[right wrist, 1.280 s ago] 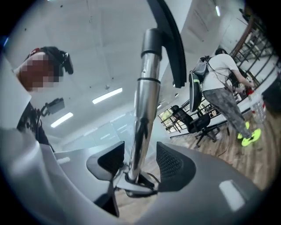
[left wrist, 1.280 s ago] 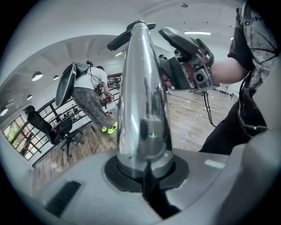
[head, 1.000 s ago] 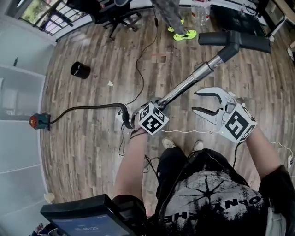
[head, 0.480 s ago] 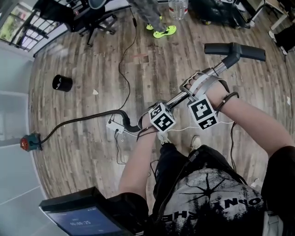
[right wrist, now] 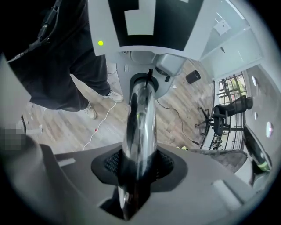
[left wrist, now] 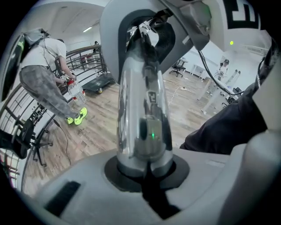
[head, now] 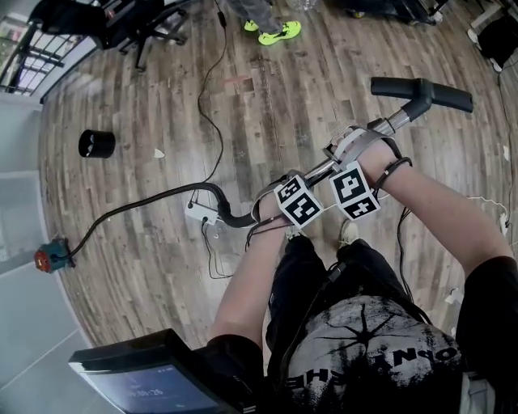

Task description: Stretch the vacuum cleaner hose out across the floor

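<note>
The vacuum's chrome wand (head: 380,129) slants from my hands up to the black floor head (head: 421,91) at the upper right. From its near end the black hose (head: 146,204) curves left across the wooden floor to a small red and teal unit (head: 47,258). My left gripper (head: 283,196) is shut on the wand's lower end, and the chrome tube (left wrist: 141,110) fills its view between the pads. My right gripper (head: 350,154) clamps the wand a little higher. Its jaws have just been closing, and the tube (right wrist: 139,127) sits pressed between them.
A white power strip (head: 200,213) with thin cables lies by the hose's bend. A black cup (head: 95,143) stands at the left, an office chair (head: 133,20) at the top left. A person's neon shoes (head: 272,31) are at the top. A dark screen (head: 150,380) sits bottom left.
My right gripper, open in the air a second ago, has come down over the wand and closed round it. Both hands and the wand have sunk lower.
</note>
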Demonstrator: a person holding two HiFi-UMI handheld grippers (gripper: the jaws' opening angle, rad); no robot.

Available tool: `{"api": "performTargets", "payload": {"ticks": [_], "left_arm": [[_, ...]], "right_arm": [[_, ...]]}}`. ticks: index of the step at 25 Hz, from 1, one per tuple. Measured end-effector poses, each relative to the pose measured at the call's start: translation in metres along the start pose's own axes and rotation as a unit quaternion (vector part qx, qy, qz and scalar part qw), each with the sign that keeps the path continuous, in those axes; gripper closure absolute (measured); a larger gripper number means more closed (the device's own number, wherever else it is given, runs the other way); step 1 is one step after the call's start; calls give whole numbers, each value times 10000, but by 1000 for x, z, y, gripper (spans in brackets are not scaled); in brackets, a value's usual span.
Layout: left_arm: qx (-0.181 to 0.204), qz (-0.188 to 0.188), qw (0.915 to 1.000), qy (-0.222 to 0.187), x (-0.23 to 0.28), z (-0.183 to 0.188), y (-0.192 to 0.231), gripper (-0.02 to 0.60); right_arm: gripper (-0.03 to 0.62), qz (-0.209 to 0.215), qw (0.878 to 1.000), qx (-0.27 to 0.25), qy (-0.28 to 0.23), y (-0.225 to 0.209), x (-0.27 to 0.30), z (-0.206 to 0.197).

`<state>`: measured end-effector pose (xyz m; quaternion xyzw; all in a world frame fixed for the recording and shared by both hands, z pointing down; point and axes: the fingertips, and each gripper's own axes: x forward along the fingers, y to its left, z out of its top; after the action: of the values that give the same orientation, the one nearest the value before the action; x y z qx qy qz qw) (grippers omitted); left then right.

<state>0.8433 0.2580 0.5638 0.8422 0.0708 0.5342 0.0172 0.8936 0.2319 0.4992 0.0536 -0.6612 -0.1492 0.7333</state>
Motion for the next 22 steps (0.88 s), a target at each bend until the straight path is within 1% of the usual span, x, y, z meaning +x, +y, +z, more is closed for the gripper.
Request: {"api": "performTargets", "payload": {"ticks": [2, 4, 7, 11, 13, 17, 20, 22], "left_arm": [[46, -77, 9999, 100, 15, -2, -3, 538], [171, -37, 9997, 166, 33, -3, 1, 537], [351, 179, 9992, 113, 68, -3, 11, 519], [598, 489, 9970, 8, 130, -15, 16, 490], [632, 690, 9956, -102, 157, -21, 23, 466], [683, 1099, 9909, -368, 192, -32, 38, 418], [872, 1277, 9865, -541, 213, -41, 43, 399], [899, 1394, 9837, -692, 222, -50, 42, 400]], "right_arm": [[461, 109, 9998, 121, -93, 10, 14, -3], [461, 235, 9991, 288, -181, 19, 31, -9], [461, 345, 9977, 508, -273, 32, 69, -20], [461, 400, 9956, 750, -393, 64, 135, -28], [461, 357, 9946, 850, -484, 76, 171, -35], [462, 272, 9906, 1079, -790, 91, 236, -45], [464, 247, 9881, 1137, -1003, 103, 286, -54], [464, 259, 9867, 1143, -1130, 115, 322, -60]]}}
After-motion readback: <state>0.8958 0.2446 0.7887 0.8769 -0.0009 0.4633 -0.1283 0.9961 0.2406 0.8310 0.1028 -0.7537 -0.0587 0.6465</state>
